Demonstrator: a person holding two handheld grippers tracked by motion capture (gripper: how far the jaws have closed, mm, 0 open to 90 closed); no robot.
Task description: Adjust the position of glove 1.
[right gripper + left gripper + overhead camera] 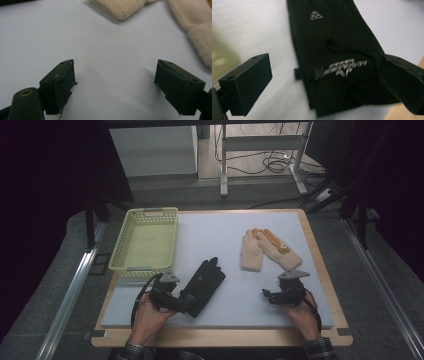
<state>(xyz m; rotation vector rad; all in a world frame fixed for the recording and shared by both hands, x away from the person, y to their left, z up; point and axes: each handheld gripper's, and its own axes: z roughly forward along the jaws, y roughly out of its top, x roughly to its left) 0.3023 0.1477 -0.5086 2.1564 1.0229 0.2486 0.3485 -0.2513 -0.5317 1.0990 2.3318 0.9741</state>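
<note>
Black fabric glove [203, 286]: lying flat on the pale grey mat [220, 227], cuff toward the person, just right of the basket's near corner.
Left gripper [189, 306]: hovering at the glove's cuff; in the left gripper view [322, 82] its jaws are standing spread on either side of the cuff, pads not pressing it.
Right gripper [266, 295]: resting over bare mat, well apart from the black glove; jaws gaping wide with nothing between them [115, 85].
Pair of beige knitted gloves [265, 249]: lying overlapped beyond the right gripper, near it, orange fingertips pointing away.
Yellow perforated plastic basket [146, 214]: sitting at the mat's left edge.
Obstructions: nothing is standing between either gripper and the gloves.
</note>
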